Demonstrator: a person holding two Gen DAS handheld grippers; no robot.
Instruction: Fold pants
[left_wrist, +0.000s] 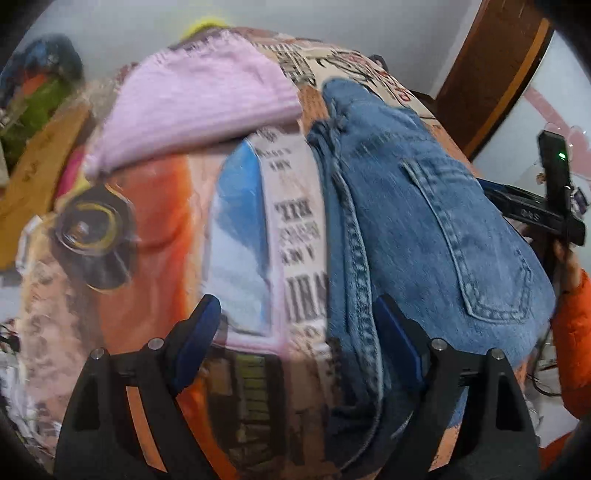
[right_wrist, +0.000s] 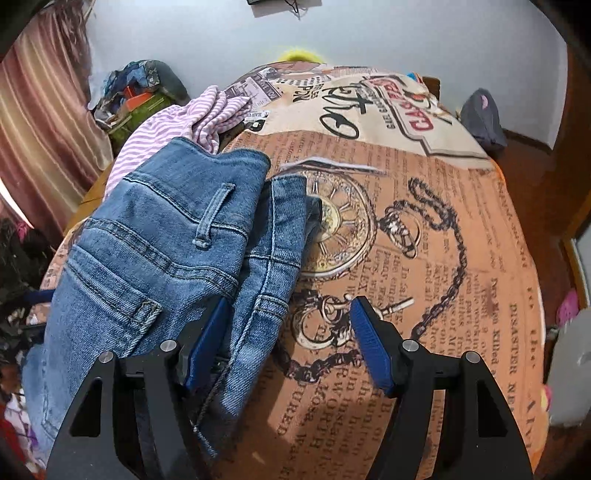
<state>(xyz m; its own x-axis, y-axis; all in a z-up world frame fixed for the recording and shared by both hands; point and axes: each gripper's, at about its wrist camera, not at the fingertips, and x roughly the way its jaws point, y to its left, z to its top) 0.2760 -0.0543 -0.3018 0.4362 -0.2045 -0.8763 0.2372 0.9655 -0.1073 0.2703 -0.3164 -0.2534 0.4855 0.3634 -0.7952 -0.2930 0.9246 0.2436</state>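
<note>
Folded blue jeans (left_wrist: 424, 229) lie on a printed bedspread (left_wrist: 166, 229), back pocket up. My left gripper (left_wrist: 295, 332) is open just above the bed, its right finger (left_wrist: 399, 336) over the jeans' left edge. In the right wrist view the jeans (right_wrist: 159, 251) lie at the left with waistband and belt loop showing. My right gripper (right_wrist: 288, 339) is open, its left finger (right_wrist: 207, 339) over the jeans' edge and its right finger (right_wrist: 373, 343) over the bedspread (right_wrist: 424, 229). The right gripper's body and the hand holding it show in the left wrist view (left_wrist: 554, 199).
A pink striped garment (left_wrist: 199, 114) lies on the bed beyond the jeans; it also shows in the right wrist view (right_wrist: 207, 114). A pile of clothes (right_wrist: 136, 92) sits by the wall at the left. A dark garment (right_wrist: 480, 118) lies at the far right. A curtain (right_wrist: 44, 122) hangs at the left.
</note>
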